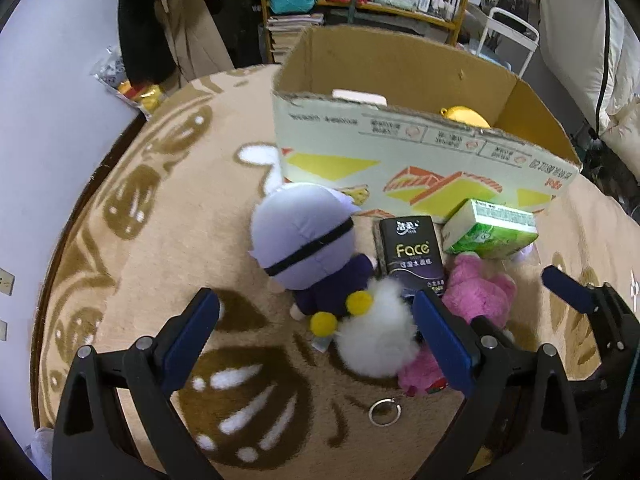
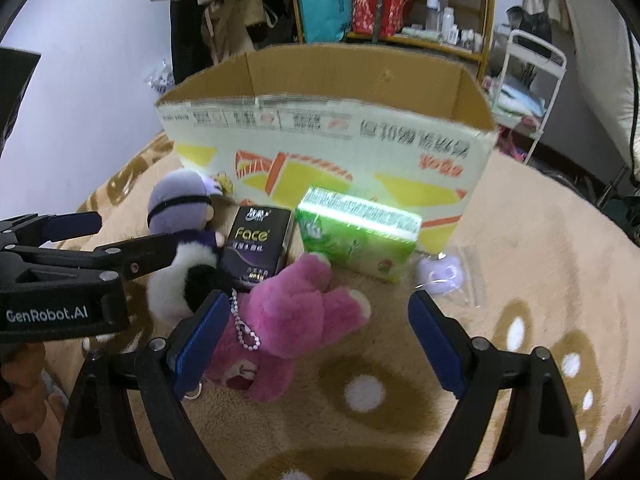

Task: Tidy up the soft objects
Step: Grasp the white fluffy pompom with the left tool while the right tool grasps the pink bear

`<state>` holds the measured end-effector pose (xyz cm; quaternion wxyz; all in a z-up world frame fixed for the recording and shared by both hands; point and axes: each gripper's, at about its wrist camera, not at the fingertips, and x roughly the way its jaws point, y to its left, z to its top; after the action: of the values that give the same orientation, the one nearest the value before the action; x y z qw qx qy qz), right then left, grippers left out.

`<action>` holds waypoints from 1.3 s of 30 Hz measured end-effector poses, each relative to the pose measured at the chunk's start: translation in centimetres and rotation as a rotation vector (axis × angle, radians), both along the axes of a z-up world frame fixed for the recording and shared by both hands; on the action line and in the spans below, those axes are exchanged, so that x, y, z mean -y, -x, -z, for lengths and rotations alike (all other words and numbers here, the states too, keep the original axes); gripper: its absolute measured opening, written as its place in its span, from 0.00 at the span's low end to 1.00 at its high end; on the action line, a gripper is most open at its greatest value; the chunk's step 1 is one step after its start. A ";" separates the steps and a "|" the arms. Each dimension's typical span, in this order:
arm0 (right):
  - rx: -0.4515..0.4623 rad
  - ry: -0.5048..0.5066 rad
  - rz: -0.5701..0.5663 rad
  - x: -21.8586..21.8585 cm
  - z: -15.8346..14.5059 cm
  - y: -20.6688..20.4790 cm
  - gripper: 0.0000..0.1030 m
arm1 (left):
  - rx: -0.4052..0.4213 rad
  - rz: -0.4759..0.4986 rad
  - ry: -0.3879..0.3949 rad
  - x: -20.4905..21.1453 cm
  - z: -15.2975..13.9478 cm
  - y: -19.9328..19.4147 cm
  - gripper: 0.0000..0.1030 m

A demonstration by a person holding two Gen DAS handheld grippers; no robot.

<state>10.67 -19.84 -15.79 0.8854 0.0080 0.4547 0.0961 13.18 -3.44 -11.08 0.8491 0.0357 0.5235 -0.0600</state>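
Observation:
An open cardboard box (image 1: 420, 160) (image 2: 320, 148) stands on a beige rug. In front of it lie a purple-headed doll (image 1: 304, 236) (image 2: 180, 204), a white fluffy toy with yellow pompoms (image 1: 376, 332) (image 2: 176, 284), a pink plush bear (image 1: 476, 292) (image 2: 292, 320), a black "Face" tissue pack (image 1: 412, 256) (image 2: 256, 248) and a green tissue pack (image 1: 492, 228) (image 2: 360, 236). My left gripper (image 1: 316, 340) is open, its fingers on either side of the white toy. My right gripper (image 2: 316, 344) is open over the pink bear's legs.
Inside the box are a yellow object (image 1: 464, 116) and a white one (image 1: 360, 98). A small lilac item in clear wrap (image 2: 440, 272) lies right of the green pack. A key ring (image 1: 384, 412) lies on the rug. Shelves (image 2: 400, 8) and hanging clothes stand behind.

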 end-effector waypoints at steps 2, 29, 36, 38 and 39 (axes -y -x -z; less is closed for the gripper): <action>-0.016 -0.003 -0.007 -0.2 0.4 -0.2 0.92 | -0.017 0.009 -0.004 0.4 0.5 -0.2 0.94; -0.096 -0.065 -0.056 -1.0 2.5 -0.9 0.82 | -0.209 0.006 0.220 -0.8 5.0 -2.1 0.55; -0.098 -0.066 -0.051 -0.4 2.4 -0.8 0.69 | -0.289 0.001 0.304 -1.4 6.4 -1.6 0.56; -0.093 -0.053 -0.056 -0.5 2.3 -0.7 0.68 | -0.289 0.003 0.307 -1.4 6.5 -1.5 0.55; -0.091 -0.048 -0.058 -0.6 2.2 -0.7 0.68 | -0.283 0.005 0.304 -1.3 6.4 -1.4 0.53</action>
<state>11.33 -19.24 -18.00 0.8603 0.0203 0.4920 0.1319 14.54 -2.14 -17.45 0.7625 -0.1005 0.6225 -0.1447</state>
